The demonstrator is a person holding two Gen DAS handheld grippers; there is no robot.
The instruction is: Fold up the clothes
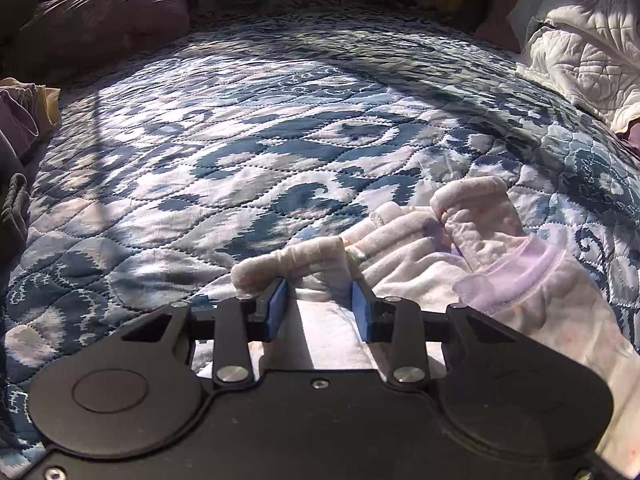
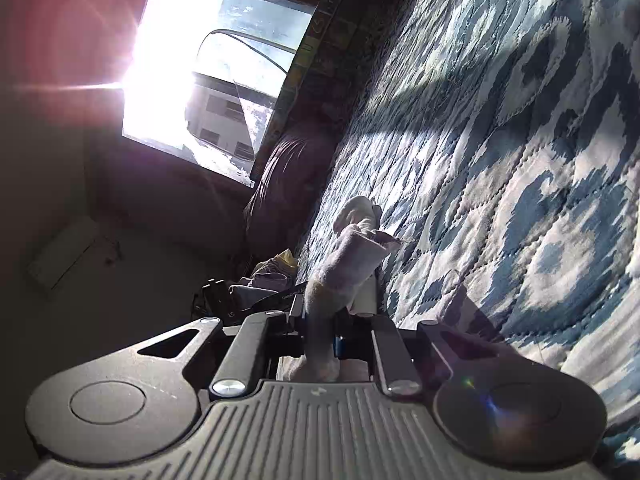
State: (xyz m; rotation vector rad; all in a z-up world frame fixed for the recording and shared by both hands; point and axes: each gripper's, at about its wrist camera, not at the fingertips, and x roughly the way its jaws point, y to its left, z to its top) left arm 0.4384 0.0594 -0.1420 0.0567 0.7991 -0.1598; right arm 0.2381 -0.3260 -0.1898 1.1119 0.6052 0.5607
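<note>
The small pale garment (image 1: 460, 256) lies bunched on the near right of the blue patterned quilt (image 1: 240, 152). The left gripper (image 1: 320, 304) sits with jaws apart over its edge; the right gripper (image 2: 336, 320) is clamped on a fold (lifted, apparently). Next, probably: spread it flat.

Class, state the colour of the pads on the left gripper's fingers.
Blue pads, clearest in the left wrist view.

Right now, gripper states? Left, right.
Left gripper: open, pads apart, the pale garment lying between and beneath them.
Right gripper: shut on a bunched fold of the garment.
</note>
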